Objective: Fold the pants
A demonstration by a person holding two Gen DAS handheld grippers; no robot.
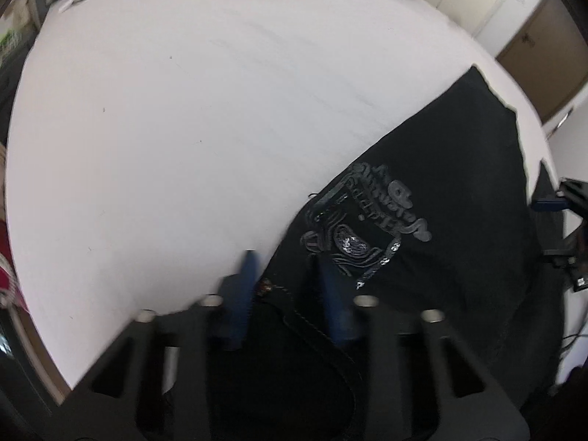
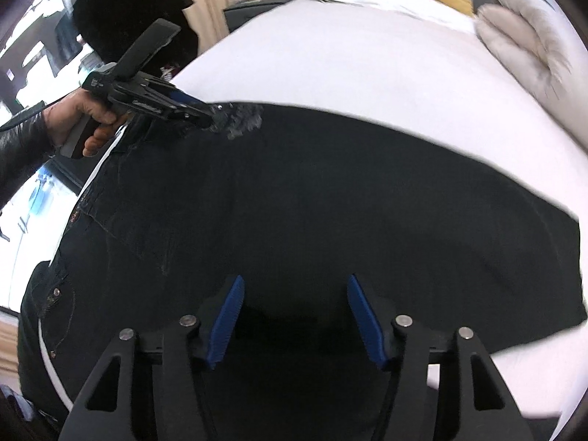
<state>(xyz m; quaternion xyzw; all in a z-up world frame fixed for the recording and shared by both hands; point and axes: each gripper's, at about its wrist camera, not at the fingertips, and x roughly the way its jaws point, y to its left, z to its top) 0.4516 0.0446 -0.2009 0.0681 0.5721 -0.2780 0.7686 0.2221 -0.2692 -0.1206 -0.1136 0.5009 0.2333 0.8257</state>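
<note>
**A:** Where are the pants?

**B:** The black pants [image 2: 330, 202] lie spread flat on the white bed [image 2: 349, 55], filling the middle and lower part of my right wrist view. I judge they are laid out like this so a clean fold can start.

**A:** And your grippers?

**B:** My right gripper [image 2: 294, 316] hovers low in the frame with its blue fingers [image 2: 228, 319] wide apart and nothing between them. My left gripper [image 1: 290, 286] sits at the waistband edge, lower centre of its own view. Its fingers look apart, straddling the hem by a rivet, but blur keeps me from saying whether they pinch cloth.

**A:** What does one camera give that the other lacks?

**B:** The left view shows the embroidered pocket design [image 1: 364, 220] clearly. The right view shows my left hand [image 2: 84, 125] on the handle at upper left, its tip meeting the pants' far edge, plus grey pillows [image 2: 522, 47] at upper right.
</note>
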